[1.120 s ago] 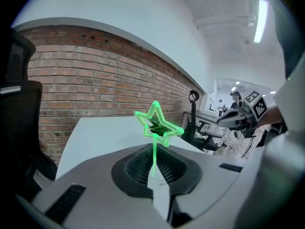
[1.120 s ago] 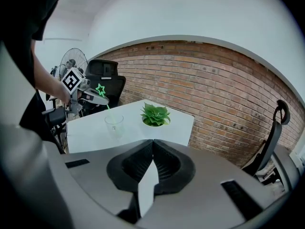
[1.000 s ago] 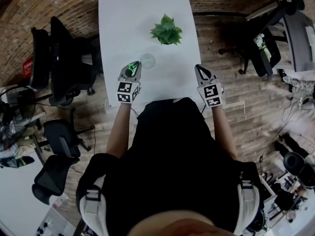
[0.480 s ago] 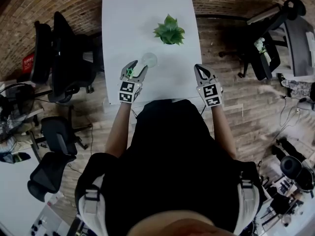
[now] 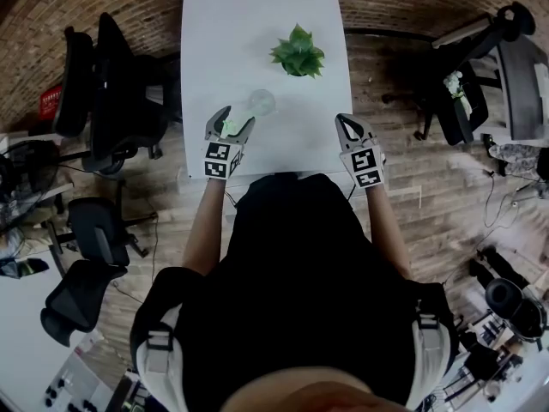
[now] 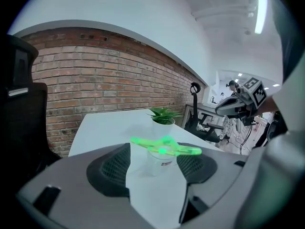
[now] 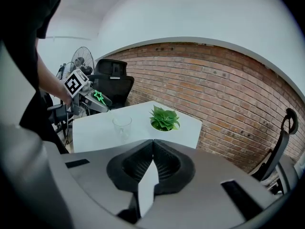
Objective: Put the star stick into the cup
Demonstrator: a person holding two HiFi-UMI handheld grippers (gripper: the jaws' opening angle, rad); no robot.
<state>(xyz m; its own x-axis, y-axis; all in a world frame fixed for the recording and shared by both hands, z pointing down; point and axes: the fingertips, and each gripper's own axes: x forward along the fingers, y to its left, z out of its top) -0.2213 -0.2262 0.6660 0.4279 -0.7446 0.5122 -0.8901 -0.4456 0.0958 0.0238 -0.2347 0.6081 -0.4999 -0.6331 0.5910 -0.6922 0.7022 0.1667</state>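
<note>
Star stick [image 6: 164, 147], bright green, lies crosswise between the wide-spread jaws of the left gripper [image 5: 231, 121], which have just been opening. It sits just on the near side of the clear cup [image 5: 260, 104] on the white table [image 5: 257, 15]. The right gripper [image 5: 350, 124], its jaws pressed together on nothing, hangs at the table's near right edge. A potted plant [image 5: 298, 52] stands farther back.

Clear glossy cup [image 7: 122, 124], translucent plastic star stick [image 6: 164, 147], matt table [image 5: 249, 24]
</note>
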